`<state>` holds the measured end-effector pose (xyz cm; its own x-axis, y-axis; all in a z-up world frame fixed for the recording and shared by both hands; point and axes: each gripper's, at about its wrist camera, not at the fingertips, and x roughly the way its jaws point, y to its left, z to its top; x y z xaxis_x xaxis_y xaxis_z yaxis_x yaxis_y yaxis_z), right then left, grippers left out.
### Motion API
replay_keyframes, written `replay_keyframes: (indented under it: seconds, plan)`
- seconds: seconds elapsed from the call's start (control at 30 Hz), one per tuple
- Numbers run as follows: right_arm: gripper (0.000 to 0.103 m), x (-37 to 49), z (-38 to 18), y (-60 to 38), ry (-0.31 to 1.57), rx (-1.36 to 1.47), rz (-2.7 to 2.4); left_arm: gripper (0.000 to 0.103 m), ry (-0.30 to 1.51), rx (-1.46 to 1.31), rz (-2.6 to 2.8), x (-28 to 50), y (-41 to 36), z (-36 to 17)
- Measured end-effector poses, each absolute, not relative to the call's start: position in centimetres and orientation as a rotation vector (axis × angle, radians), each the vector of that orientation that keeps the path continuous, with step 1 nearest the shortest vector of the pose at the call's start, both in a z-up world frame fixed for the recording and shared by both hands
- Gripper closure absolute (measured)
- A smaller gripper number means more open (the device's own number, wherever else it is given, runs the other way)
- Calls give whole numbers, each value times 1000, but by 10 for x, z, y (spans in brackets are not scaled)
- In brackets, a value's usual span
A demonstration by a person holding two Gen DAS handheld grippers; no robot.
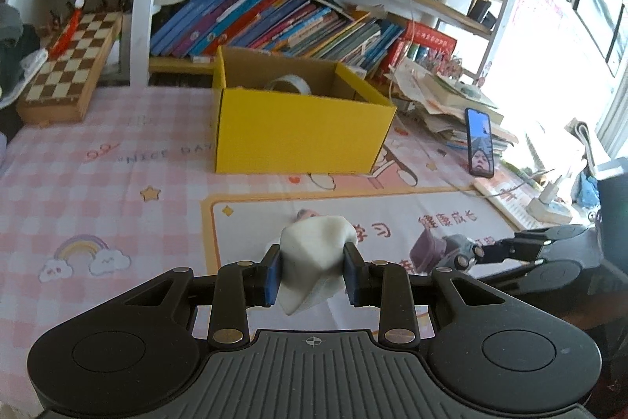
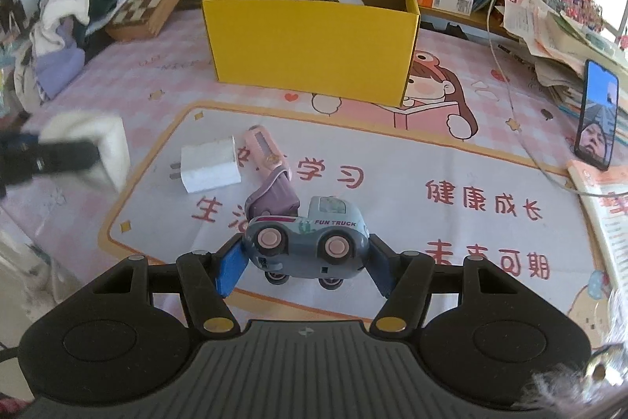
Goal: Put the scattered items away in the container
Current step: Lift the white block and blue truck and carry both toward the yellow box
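Left wrist view: the left gripper (image 1: 313, 268) gripped a soft white folded packet of tissue-like material (image 1: 316, 254) between its blue pads, jaws narrow and pressing its sides.
Packet's position: it hung clear of the pink checked cartoon table mat (image 1: 117, 183), its long axis running down between the fingers.
Container: the open yellow cardboard box (image 1: 302, 128) stood straight ahead, well apart, with a roll of tape (image 1: 288, 83) already inside.
Right wrist view: the right gripper (image 2: 305, 260) held a grey-blue plastic toy truck with pink wheels (image 2: 308, 238), jaws moderately wide, clamping its two ends.
Truck's position: it lay tipped on its side, wheels facing the camera, long axis spanning pad to pad.
Left on the mat: a white plug-in charger block (image 2: 210, 163) and a pink utility knife (image 2: 263, 148) lay just beside each other, between the gripper and the box.
Key relation: the box lay ahead and slightly left, well apart from both grippers; neither looked clearly nearer.
Likely next move: each load needed carrying forward over the near wall before release.
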<state>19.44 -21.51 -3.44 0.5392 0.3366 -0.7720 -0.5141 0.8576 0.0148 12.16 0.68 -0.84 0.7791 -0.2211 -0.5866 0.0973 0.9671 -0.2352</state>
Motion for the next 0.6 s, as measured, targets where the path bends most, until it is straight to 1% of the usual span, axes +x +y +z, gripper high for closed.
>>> replay_keyframes:
  seconds: [0.3,0.6]
  plan:
    - [41,191,-19,-214,841,-236,537,73,589,-191,-212,130,11,15]
    - [41,214,7,-207,784,-268,569,73,532,-173,-212,152,15,34]
